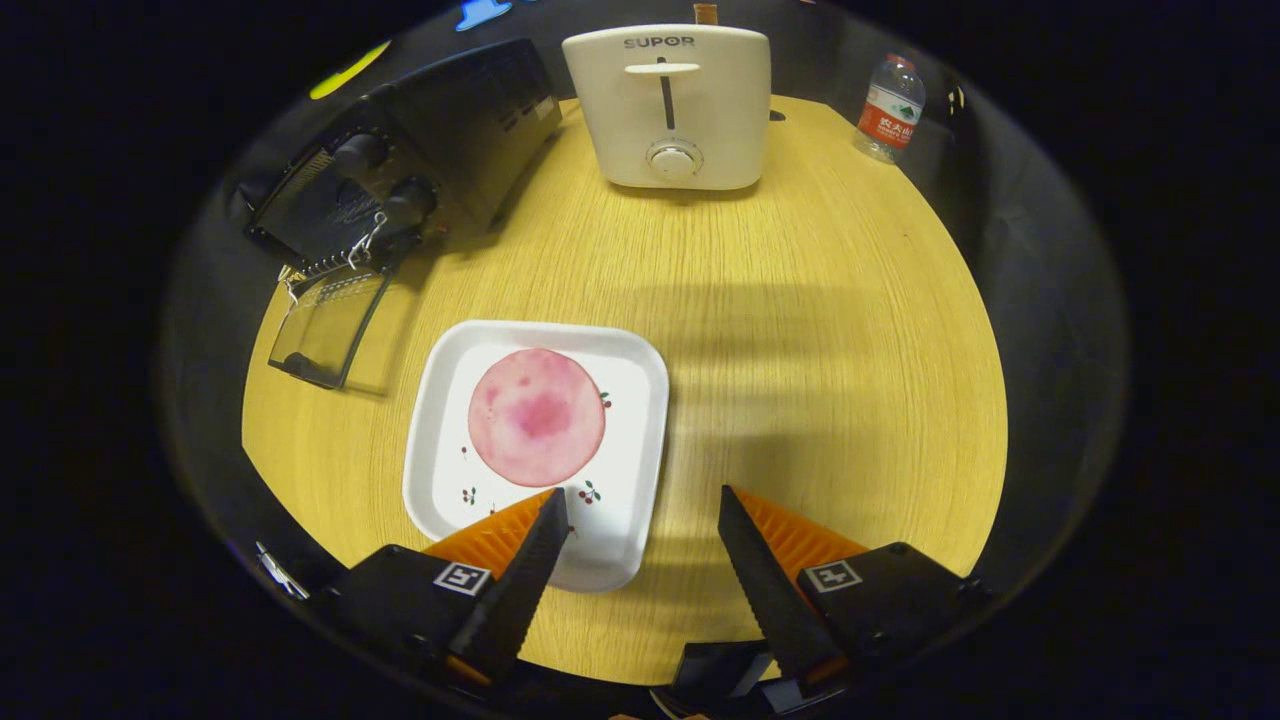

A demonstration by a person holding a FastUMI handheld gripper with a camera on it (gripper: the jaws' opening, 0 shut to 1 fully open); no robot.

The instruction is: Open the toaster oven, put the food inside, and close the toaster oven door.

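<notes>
Spread wide and holding nothing, the gripper (643, 510) hangs over the plate (640, 390) edge, near the flat pink food (537, 416), which could slide away rather than lift toward the open toaster oven (400, 190).

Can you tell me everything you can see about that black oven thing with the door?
The toaster oven is a black box that looks like metal, standing on the wooden table to the left of the white toaster, turned at an angle. Two round knobs sit on its front. Its glass door hangs fully open, lying flat toward the white plate, with a small chain or clip near the hinge. Nothing touches it. The open gripper hovers well short of it, near the plate.
</notes>
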